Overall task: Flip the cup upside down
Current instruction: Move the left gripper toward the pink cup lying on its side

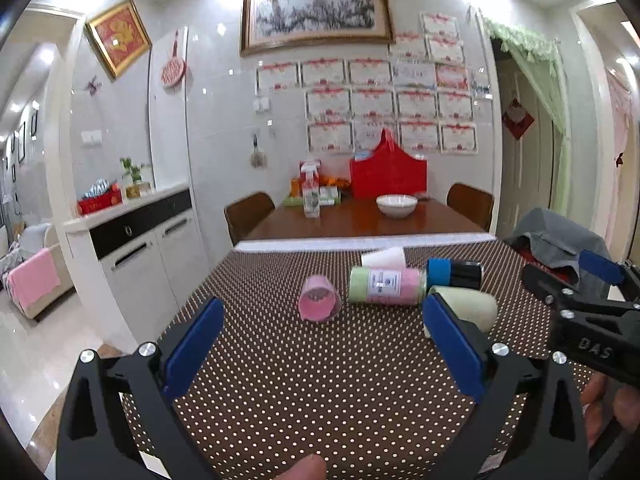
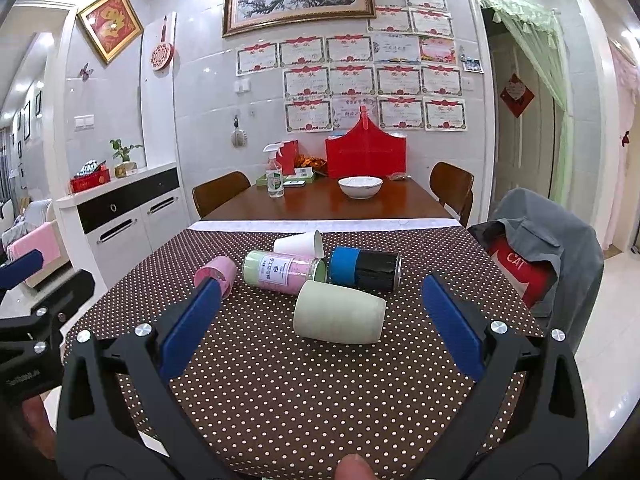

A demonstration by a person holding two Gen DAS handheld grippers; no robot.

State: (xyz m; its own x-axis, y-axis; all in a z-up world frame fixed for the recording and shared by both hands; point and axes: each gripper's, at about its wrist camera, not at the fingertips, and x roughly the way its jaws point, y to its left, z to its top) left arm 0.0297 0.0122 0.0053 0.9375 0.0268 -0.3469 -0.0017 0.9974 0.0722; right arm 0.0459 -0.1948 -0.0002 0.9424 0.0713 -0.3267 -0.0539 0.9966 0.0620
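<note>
Several cups lie on their sides on the dotted brown tablecloth. A pale green cup lies nearest, in front of my open, empty right gripper. Behind it lie a blue-and-black can, a green-and-pink labelled tumbler, a pink cup and a white paper cup. In the left wrist view my left gripper is open and empty, with the pink cup just ahead, its mouth facing me, and the pale green cup behind its right finger.
Beyond the cloth the wooden table holds a white bowl, a spray bottle and a red box. Chairs stand at both sides; one on the right carries a grey jacket. A white sideboard stands left.
</note>
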